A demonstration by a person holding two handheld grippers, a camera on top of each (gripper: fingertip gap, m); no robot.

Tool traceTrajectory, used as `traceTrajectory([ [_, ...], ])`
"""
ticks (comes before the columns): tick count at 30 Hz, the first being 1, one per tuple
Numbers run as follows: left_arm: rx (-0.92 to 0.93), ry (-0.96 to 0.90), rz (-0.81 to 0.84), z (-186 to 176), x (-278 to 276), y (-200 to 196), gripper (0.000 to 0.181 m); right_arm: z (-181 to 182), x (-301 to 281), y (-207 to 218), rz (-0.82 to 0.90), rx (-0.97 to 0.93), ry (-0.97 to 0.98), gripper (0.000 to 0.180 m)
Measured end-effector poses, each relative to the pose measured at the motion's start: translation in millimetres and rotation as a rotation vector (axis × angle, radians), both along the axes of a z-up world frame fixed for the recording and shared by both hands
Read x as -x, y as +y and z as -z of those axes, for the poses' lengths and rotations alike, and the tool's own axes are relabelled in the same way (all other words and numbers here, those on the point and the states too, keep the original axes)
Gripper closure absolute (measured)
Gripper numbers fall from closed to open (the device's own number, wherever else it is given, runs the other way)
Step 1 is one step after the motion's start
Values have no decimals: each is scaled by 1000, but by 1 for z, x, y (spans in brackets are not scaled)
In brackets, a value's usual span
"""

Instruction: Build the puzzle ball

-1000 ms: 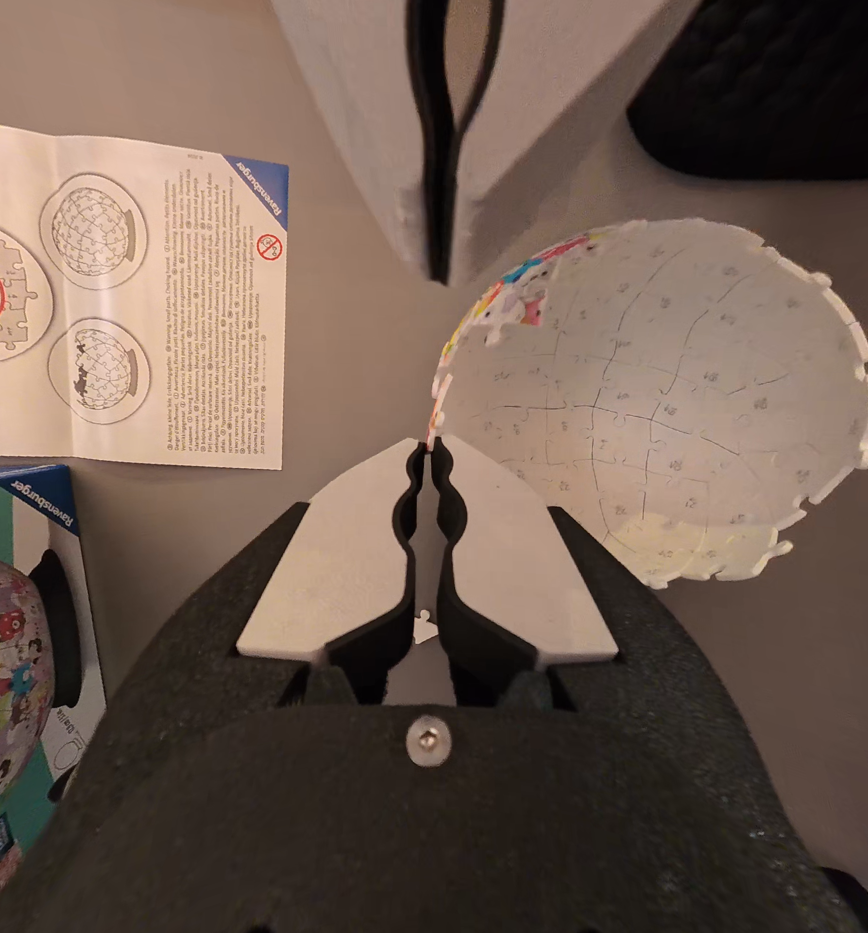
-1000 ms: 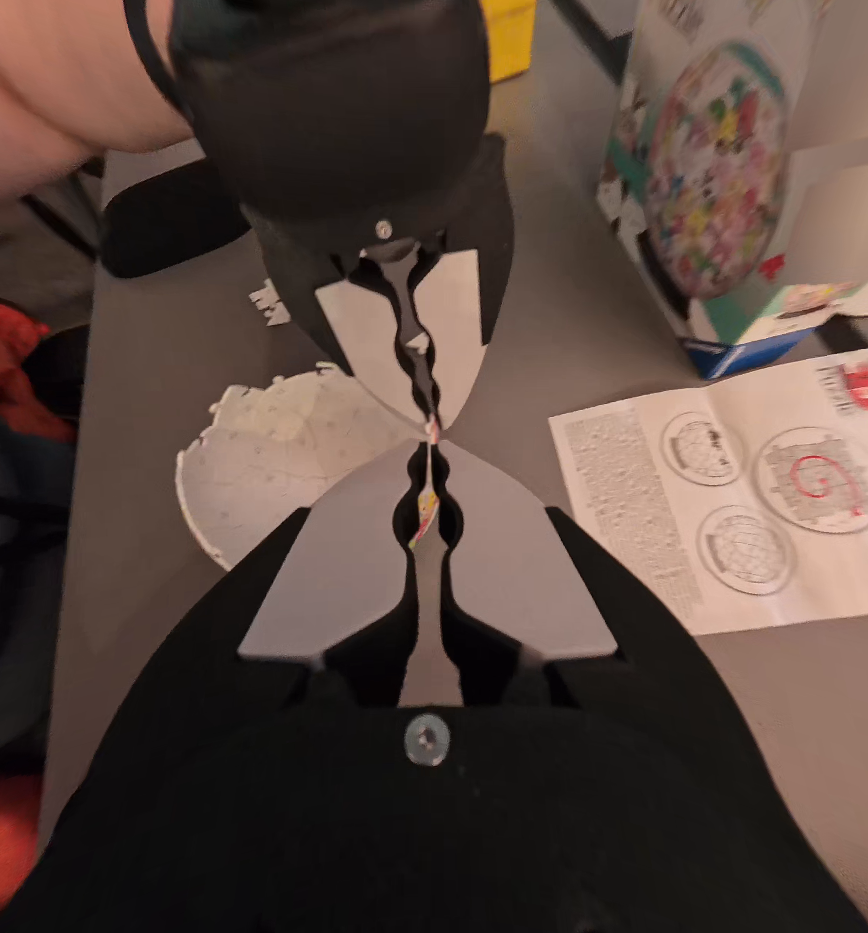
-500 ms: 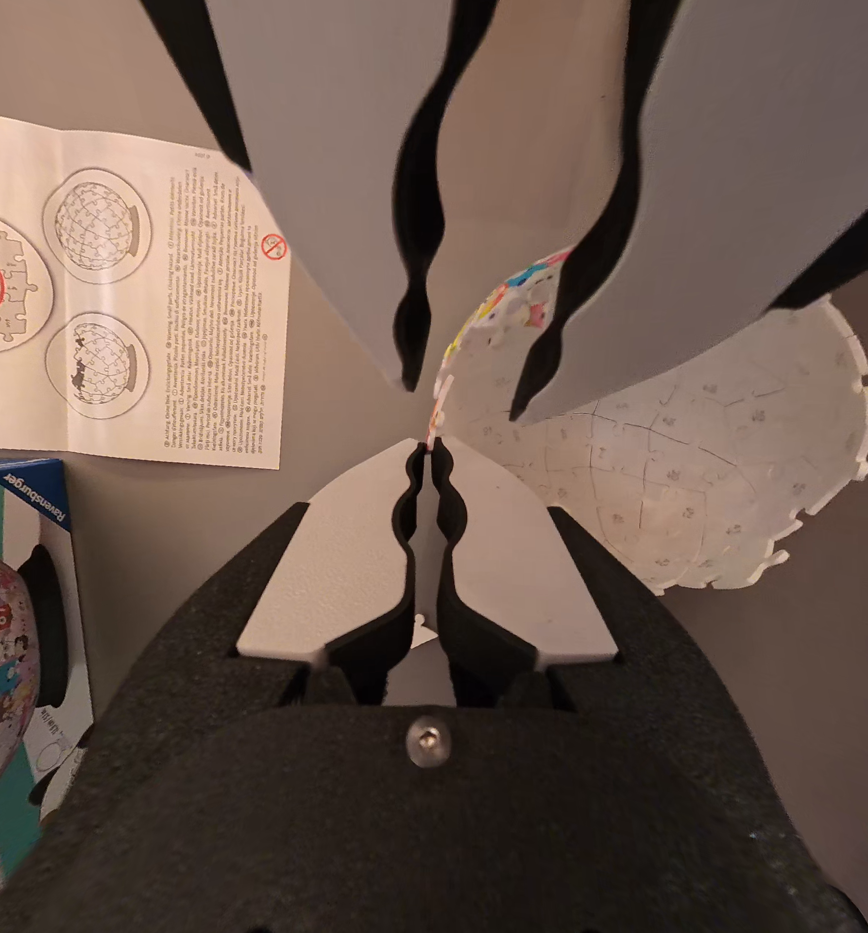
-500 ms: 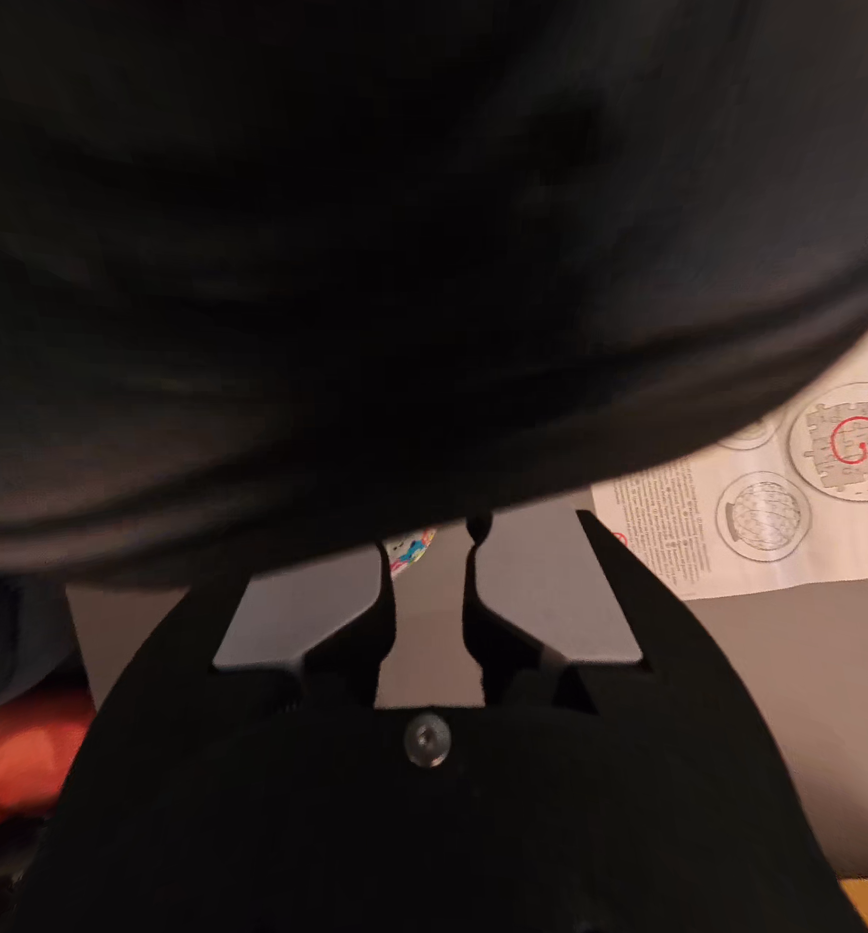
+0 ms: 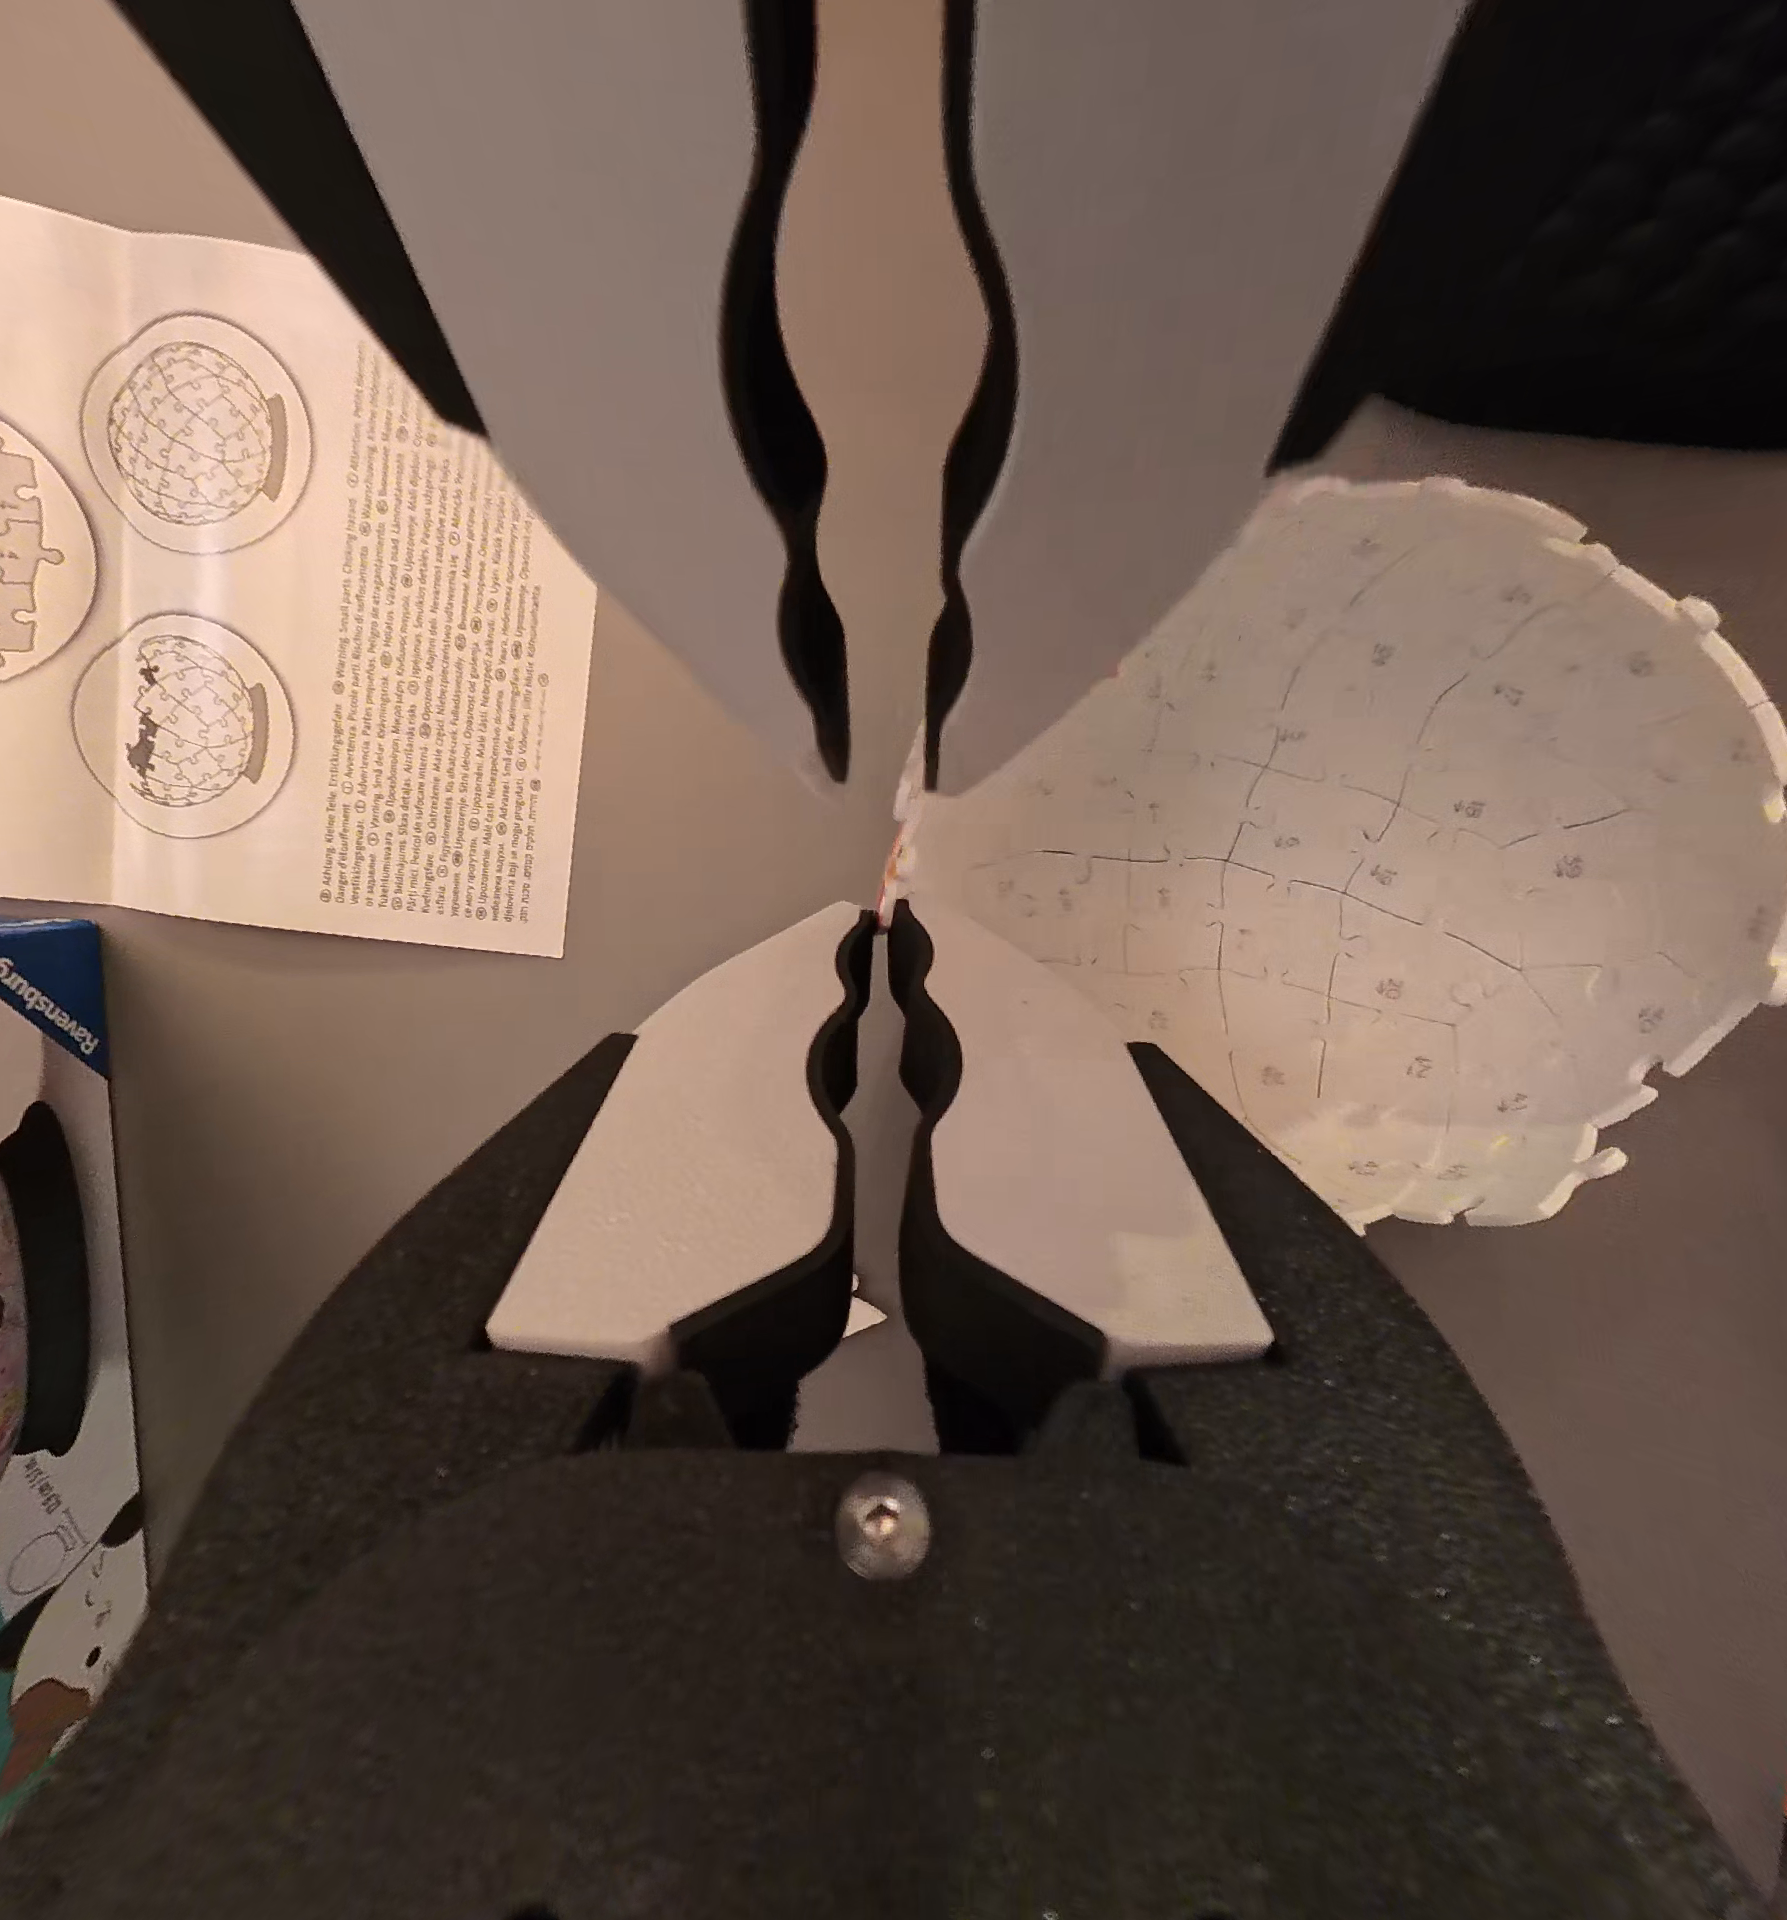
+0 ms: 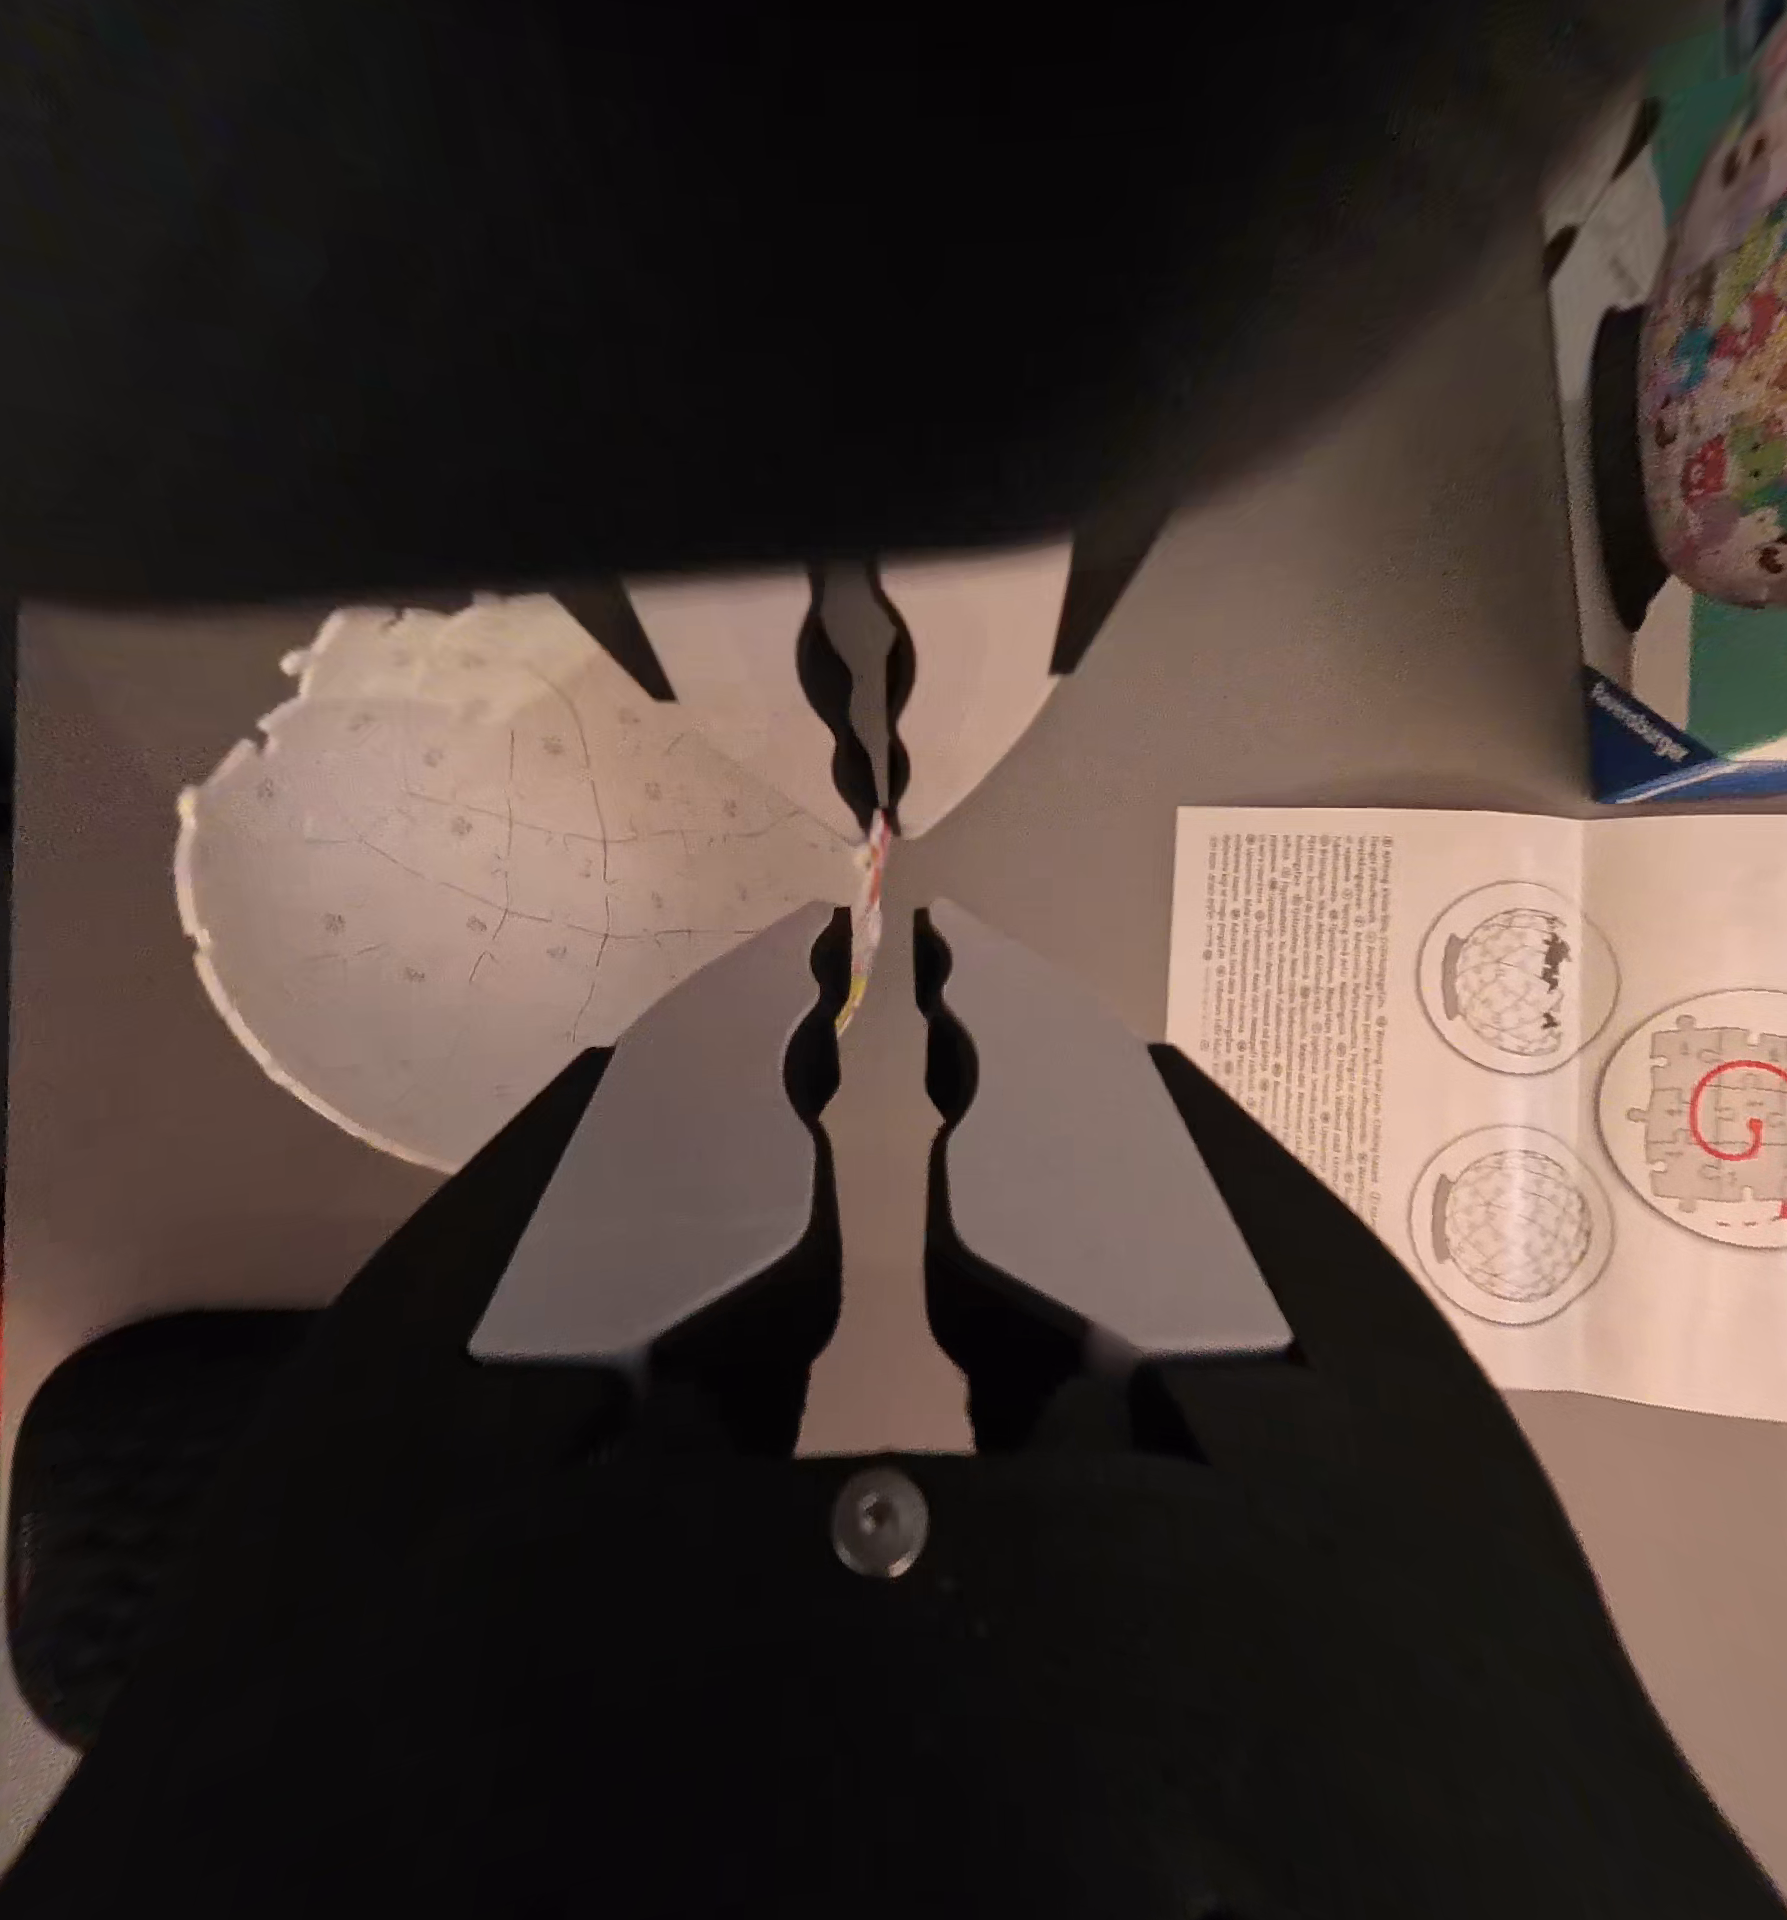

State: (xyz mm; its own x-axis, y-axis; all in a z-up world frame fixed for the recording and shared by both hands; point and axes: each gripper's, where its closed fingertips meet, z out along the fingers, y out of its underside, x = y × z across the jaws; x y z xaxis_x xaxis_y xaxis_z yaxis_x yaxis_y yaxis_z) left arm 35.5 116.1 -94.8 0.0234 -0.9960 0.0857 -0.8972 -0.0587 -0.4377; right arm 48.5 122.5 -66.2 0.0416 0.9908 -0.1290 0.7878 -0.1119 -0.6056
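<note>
Now left tool (image 5: 873, 914) pinching puzzle shell (image 5: 1440, 883) rim, right tool (image 6: 881, 914) straddling it

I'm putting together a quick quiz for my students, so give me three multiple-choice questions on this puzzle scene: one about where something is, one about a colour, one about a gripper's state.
1. In the left wrist view, the instruction leaflet lies on which side of the half-built puzzle shell?
A) right
B) left
C) inside it

2. The shell's inner surface is:
A) blue
B) black
C) white

3. The left gripper is:
A) shut on the shell's rim
B) wide open
C) out of view

Answers:
1 B: the leaflet sits at the picture's left and the shell at its right.
2 C: the hollow side shows white pieces.
3 A: its fingertips meet on the rim.
</note>
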Motion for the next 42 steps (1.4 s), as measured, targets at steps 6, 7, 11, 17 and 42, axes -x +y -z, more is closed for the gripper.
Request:
traceTrajectory([
  [6,4,-3,-5,0,0,0,178,-2,0,10,-135,-208,87,166],
  [7,4,-4,-7,0,0,0,178,-2,0,14,-112,-196,80,166],
  [11,5,-11,-10,0,-1,0,178,-9,7,-3,-157,16,136,165],
  [17,11,-22,-14,0,-1,1,179,-28,15,-3,-271,-305,272,172],
  [42,9,-51,-46,0,1,1,179,14,5,-8,51,-383,-463,145],
])
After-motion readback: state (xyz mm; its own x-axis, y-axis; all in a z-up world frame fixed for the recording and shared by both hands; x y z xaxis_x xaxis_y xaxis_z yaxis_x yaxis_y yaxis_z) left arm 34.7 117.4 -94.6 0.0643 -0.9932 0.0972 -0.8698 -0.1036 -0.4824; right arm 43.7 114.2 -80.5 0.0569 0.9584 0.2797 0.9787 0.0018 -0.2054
